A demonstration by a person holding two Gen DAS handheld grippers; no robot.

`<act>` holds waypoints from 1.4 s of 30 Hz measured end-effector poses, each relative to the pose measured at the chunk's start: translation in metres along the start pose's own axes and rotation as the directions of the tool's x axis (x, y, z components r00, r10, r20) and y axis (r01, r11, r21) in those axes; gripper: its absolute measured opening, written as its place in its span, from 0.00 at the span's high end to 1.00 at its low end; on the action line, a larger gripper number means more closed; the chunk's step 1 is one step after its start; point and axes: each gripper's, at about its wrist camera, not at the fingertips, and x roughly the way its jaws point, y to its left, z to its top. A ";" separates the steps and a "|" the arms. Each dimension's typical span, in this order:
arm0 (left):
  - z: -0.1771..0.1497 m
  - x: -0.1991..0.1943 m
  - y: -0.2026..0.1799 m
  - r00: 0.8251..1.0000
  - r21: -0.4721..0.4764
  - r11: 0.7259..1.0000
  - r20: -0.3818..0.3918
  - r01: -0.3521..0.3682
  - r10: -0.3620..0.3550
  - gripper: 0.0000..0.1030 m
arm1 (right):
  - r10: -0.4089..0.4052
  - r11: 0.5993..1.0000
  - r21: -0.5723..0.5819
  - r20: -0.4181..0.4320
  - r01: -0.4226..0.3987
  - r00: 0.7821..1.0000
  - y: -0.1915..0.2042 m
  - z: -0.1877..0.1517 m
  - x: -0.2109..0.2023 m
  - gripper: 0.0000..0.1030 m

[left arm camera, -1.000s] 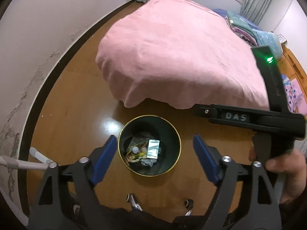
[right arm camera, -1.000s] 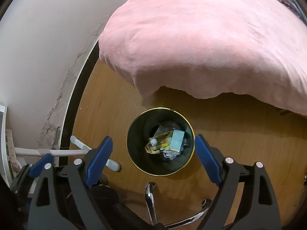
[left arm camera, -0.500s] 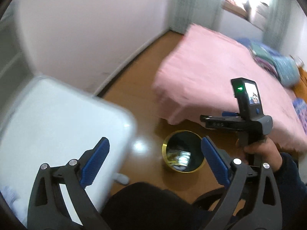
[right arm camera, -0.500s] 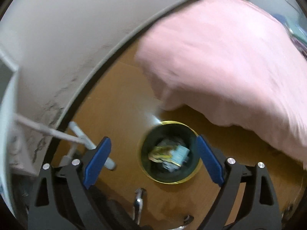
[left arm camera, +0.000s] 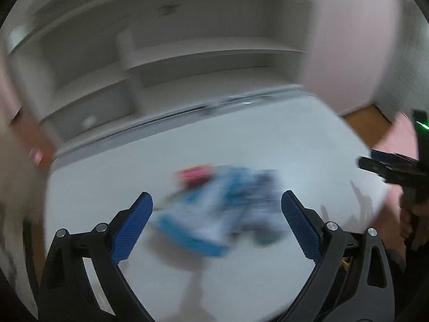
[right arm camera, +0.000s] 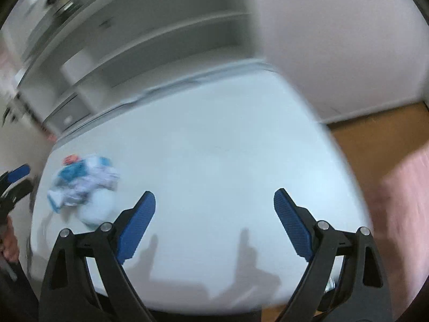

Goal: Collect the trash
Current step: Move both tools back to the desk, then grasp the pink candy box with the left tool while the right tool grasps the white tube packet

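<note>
A blurred heap of trash (left arm camera: pixel 222 209), blue and white wrappers with a red bit on top, lies on a white table (left arm camera: pixel 107 187). My left gripper (left arm camera: pixel 216 214) is open and empty, its jaws either side of the heap, just above it. In the right wrist view the heap (right arm camera: pixel 83 185) lies at the table's left. My right gripper (right arm camera: pixel 214 214) is open and empty over the bare middle of the table (right arm camera: pixel 228 147). The right gripper's body (left arm camera: pixel 396 171) shows at the right edge of the left wrist view.
White shelving (right arm camera: pixel 139 45) stands behind the table against the wall. Wooden floor (right arm camera: pixel 375 139) and the pink bed cover (right arm camera: pixel 402 187) lie to the right of the table. Both views are motion-blurred.
Both grippers have swung up and away from the black bin on the floor to the white table. The bin is out of view. Both stay open and empty.
</note>
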 end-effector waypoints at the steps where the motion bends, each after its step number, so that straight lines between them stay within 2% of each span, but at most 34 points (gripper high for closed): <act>1: 0.003 0.004 0.014 1.000 -0.034 0.999 -0.015 -0.008 0.007 0.09 | 0.020 0.999 -0.034 -0.005 -0.020 1.000 0.018 0.011 0.006 0.16; 2: 0.007 0.008 0.025 0.999 -0.064 0.998 -0.039 -0.001 -0.002 0.09 | 0.035 0.998 -0.053 -0.008 -0.035 0.999 0.029 0.021 0.010 0.16; 5: 0.020 0.041 0.042 0.984 -0.138 0.987 -0.143 0.083 -0.103 0.09 | 0.065 0.993 -0.094 -0.040 -0.068 0.997 0.062 0.055 0.028 0.16; 10: 0.032 0.087 0.028 0.961 -0.123 0.989 -0.254 0.084 -0.113 0.09 | 0.089 0.990 -0.096 -0.109 -0.100 0.990 0.094 0.101 0.054 0.16; 14: 0.033 0.110 0.027 0.953 -0.096 0.992 -0.285 0.078 -0.102 0.09 | 0.096 0.989 -0.099 -0.148 -0.112 0.984 0.112 0.116 0.070 0.16; 17: 0.035 0.122 0.034 0.949 -0.115 0.990 -0.295 0.080 -0.111 0.12 | 0.097 0.988 -0.103 -0.165 -0.115 0.982 0.118 0.120 0.079 0.16; 18: 0.036 0.126 0.039 0.950 -0.123 0.989 -0.290 0.086 -0.119 0.15 | 0.091 0.988 -0.106 -0.165 -0.109 0.982 0.121 0.122 0.082 0.16; 20: 0.035 0.129 0.043 0.948 -0.124 0.988 -0.294 0.087 -0.120 0.39 | 0.079 0.989 -0.112 -0.168 -0.099 0.983 0.124 0.124 0.089 0.16; 22: 0.033 0.128 0.043 0.945 -0.130 0.985 -0.292 0.113 -0.147 0.57 | 0.078 0.989 -0.109 -0.183 -0.099 0.980 0.124 0.127 0.097 0.16; 25: 0.035 0.116 0.042 0.958 -0.110 0.985 -0.242 0.131 -0.154 0.57 | 0.078 0.992 -0.076 -0.213 -0.097 0.974 0.126 0.138 0.122 0.16; 30: 0.040 0.090 0.051 0.981 -0.101 0.990 -0.156 0.103 -0.118 0.57 | 0.081 0.997 0.028 -0.258 -0.076 0.963 0.127 0.171 0.171 0.16; 34: 0.040 0.080 0.061 0.986 -0.119 0.988 -0.123 0.101 -0.116 0.57 | 0.053 0.997 0.072 -0.269 -0.035 0.962 0.131 0.193 0.207 0.16; 39: 0.038 0.075 0.074 0.986 -0.137 0.984 -0.106 0.114 -0.129 0.57 | 0.031 0.993 0.120 -0.302 0.005 0.953 0.130 0.200 0.242 0.17; 41: 0.036 0.074 0.079 0.986 -0.139 0.984 -0.102 0.115 -0.129 0.57 | 0.006 0.994 0.108 -0.305 0.029 0.952 0.132 0.200 0.250 0.22; 42: 0.036 0.074 0.080 0.986 -0.142 0.983 -0.102 0.116 -0.131 0.57 | -0.002 0.993 0.108 -0.307 0.037 0.952 0.131 0.199 0.252 0.29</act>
